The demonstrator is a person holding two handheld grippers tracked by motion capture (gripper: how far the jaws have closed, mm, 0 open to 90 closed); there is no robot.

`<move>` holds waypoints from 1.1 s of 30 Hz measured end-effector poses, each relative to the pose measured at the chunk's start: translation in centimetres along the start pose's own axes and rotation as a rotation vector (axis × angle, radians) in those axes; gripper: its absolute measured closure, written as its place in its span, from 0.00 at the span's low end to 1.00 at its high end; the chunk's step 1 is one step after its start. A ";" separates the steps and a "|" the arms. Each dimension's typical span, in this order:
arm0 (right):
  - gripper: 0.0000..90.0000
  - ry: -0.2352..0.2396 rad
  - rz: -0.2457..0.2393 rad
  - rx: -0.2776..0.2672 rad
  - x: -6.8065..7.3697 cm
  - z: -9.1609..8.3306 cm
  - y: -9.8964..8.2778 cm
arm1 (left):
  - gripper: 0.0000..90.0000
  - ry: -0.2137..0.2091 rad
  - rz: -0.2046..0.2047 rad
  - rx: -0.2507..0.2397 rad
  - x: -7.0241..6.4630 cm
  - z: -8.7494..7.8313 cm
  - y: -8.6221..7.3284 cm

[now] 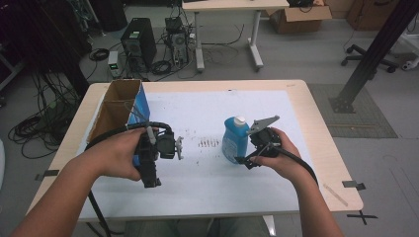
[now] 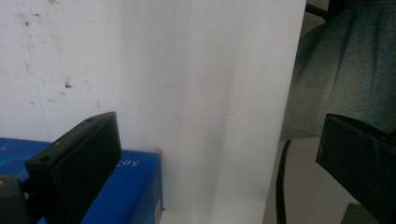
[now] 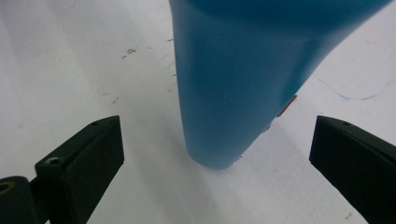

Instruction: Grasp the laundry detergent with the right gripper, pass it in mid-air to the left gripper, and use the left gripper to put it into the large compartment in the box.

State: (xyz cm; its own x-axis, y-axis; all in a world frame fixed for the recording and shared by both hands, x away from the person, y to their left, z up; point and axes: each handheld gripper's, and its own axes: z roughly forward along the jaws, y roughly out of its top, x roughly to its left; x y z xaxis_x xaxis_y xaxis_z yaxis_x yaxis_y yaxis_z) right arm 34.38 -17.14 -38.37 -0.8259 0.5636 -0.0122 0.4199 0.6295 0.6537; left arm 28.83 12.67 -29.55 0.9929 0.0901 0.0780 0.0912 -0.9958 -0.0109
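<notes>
A blue bottle (image 1: pixel 233 139) with a white cap stands upright on the white mat (image 1: pixel 207 187), right of centre. My right gripper (image 1: pixel 245 149) is at the bottle's right side, low down. In the right gripper view the bottle (image 3: pixel 229 84) stands just ahead of my right gripper (image 3: pixel 217 140), whose jaws are spread wide and touch nothing. My left gripper (image 1: pixel 160 159) hovers over the mat beside an open cardboard box (image 1: pixel 116 106) with a blue side. My left gripper (image 2: pixel 215 140) is open and empty, with the box's blue side (image 2: pixel 133 186) under its left jaw.
Dark smudges (image 1: pixel 209 143) mark the mat between the grippers. The mat's front edge and the person's jeans (image 2: pixel 345 70) are close by. Beyond the table stand computer towers (image 1: pixel 139 43), tangled cables, a second desk (image 1: pixel 227 7) and a black post (image 1: pixel 375 49).
</notes>
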 end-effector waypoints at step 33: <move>0.03 -0.052 0.043 -0.120 0.3 3.1 -1.1 | 0.00 0.002 0.004 -0.003 -0.1 0.0 0.1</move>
State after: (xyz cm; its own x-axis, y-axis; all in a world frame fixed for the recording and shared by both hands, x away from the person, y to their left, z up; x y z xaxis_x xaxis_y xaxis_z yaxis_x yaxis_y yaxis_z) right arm 34.85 -16.05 -41.40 -0.7861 0.6177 -0.0192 0.4040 0.5371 0.7405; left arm 28.76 12.52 -29.58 0.9931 0.0859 0.0803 0.0868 -0.9962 -0.0079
